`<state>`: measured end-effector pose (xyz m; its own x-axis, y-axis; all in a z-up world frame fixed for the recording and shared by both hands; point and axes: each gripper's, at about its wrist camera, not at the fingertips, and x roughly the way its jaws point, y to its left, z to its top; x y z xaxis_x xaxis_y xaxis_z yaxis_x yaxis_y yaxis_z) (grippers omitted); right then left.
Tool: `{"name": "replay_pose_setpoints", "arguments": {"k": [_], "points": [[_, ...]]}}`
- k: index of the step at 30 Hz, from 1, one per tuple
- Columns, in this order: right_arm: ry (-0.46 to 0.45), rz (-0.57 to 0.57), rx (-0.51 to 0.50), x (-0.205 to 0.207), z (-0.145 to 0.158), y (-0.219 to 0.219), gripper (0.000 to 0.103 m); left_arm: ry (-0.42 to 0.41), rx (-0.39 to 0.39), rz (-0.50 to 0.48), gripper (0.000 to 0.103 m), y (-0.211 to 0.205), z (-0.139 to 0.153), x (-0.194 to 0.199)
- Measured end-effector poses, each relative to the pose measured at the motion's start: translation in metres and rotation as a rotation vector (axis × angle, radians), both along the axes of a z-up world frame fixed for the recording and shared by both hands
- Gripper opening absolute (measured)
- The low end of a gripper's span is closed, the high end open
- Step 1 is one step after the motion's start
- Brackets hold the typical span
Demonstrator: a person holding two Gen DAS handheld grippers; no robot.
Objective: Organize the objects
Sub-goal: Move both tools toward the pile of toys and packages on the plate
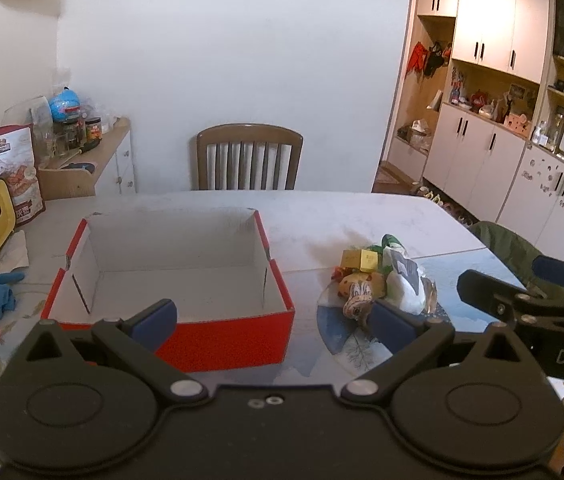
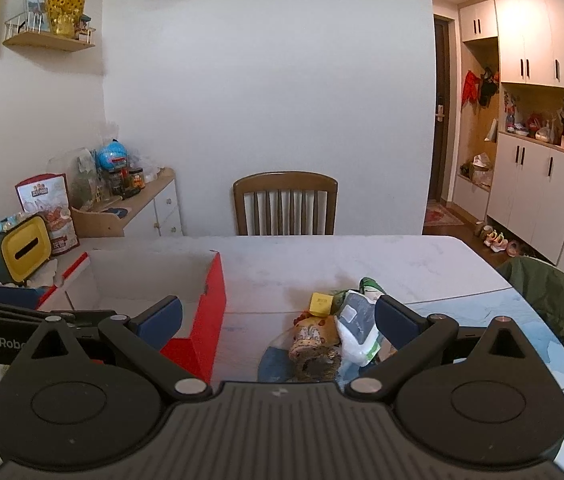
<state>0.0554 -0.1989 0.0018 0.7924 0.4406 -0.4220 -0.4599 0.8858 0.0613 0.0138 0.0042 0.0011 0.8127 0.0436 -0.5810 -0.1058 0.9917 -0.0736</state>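
crosswise, the red box (image 1: 217,340) lies open-side up.

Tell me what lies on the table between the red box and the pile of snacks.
Nothing: between the red box and the pile of snacks the table is bare, clearest in the left wrist view.

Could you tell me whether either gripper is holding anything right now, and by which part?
Nothing is held. The left gripper and right gripper are both open, with nothing between their fingers; the red box is empty.
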Motion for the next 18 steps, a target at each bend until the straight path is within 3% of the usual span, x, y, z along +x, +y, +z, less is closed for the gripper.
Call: {"name": "replay_pose_setpoints", "arguments": {"k": [18], "points": [[0.005,0.076,0.027,0.063,-0.011,-0.037,0.103,0.036,0.018,0.041,0.102,-0.046,-0.009,0.047]]}}
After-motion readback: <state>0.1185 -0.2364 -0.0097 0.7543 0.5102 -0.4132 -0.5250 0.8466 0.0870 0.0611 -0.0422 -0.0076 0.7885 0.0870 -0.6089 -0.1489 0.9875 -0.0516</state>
